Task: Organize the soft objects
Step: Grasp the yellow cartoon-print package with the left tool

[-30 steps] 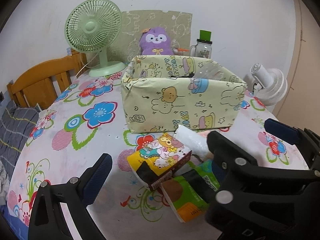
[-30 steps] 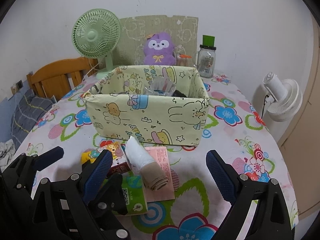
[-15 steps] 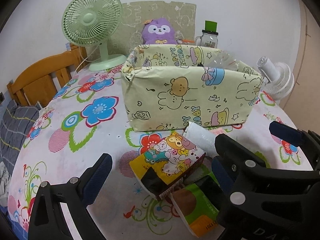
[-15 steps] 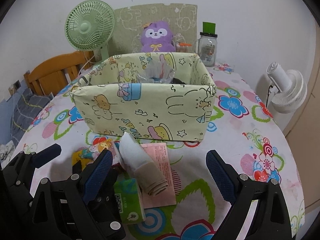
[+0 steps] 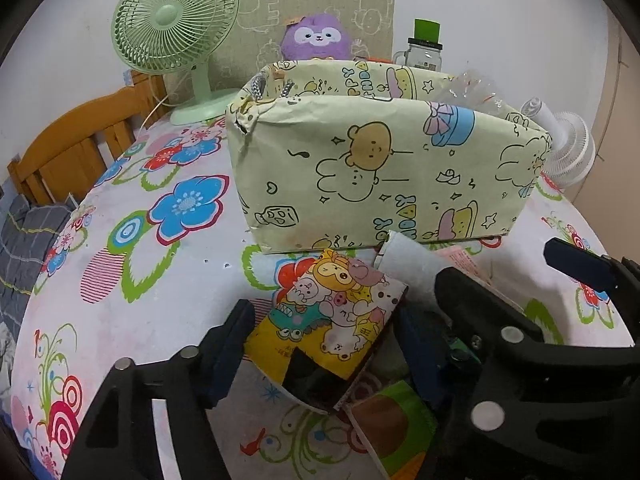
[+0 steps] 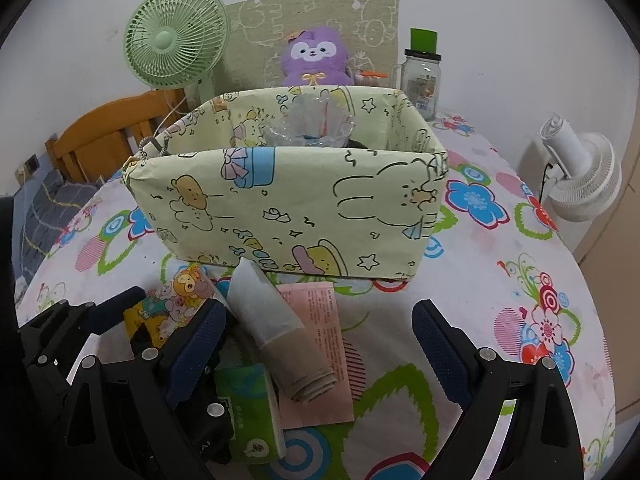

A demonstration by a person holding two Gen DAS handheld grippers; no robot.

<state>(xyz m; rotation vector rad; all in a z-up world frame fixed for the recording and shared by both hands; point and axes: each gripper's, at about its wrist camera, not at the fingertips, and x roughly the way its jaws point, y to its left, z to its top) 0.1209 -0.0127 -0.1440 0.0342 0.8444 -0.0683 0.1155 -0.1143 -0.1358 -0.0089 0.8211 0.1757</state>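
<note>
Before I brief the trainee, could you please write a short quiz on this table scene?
1. True or false: the right gripper is shut on the rolled white-and-beige sock.
2. What sits behind the pale yellow cartoon-print box? A purple plush toy; B red kettle; C blue book.
3. What colour is the flat packet under the sock?
Key: 1 false, it is open around the sock; 2 A; 3 pink.

At twelve o'clock the box (image 6: pixel 288 208) blocks you; the bench (image 6: pixel 500 280) lies open toward three, packets (image 6: pixel 256 412) crowd nine.
</note>
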